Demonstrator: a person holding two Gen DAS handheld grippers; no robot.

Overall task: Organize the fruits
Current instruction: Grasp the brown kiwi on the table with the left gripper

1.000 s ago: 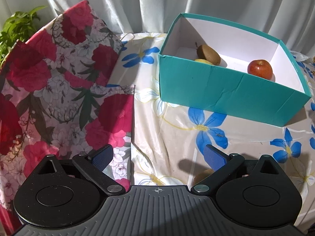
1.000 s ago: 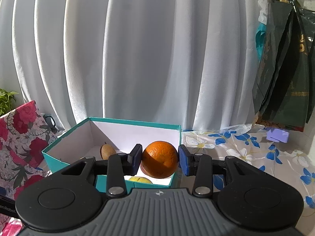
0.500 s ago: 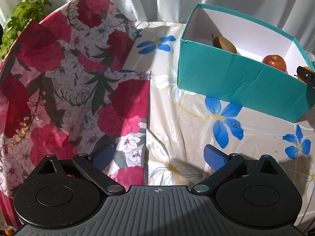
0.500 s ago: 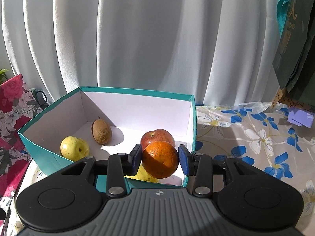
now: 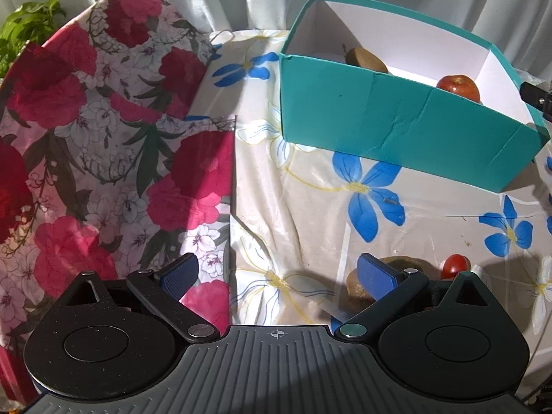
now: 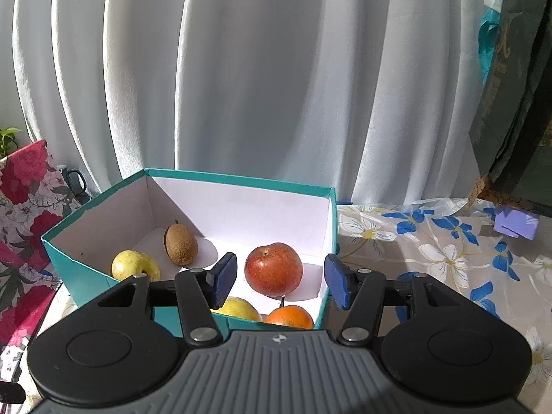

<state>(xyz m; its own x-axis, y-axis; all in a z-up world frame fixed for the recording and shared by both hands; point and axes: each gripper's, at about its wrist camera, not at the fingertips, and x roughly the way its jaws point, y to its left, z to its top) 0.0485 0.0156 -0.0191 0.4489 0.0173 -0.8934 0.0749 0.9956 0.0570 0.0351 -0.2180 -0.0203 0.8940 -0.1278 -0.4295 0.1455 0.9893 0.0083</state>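
My right gripper [image 6: 281,281] sits low over the box's [image 6: 179,321] near-right corner, tilted slightly down; jaws just opened, released, nothing btwn them. Orange [image 6: 289,316] lies in the box under it, beside a yellow fruit [image 6: 238,307]. Also inside: apple [image 6: 273,268], kiwi [image 6: 180,244], pear [image 6: 134,265]. Left gripper [image 5: 276,276] angles steeply down at the desk [image 5: 310,207], jaws wide, empty; a brown fruit [image 5: 355,284] and a small red one [image 5: 455,265] lie by its right finger.

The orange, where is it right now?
In the right wrist view the orange lies inside the teal box, in its near right corner, just in front of the red apple and beside a yellow fruit.
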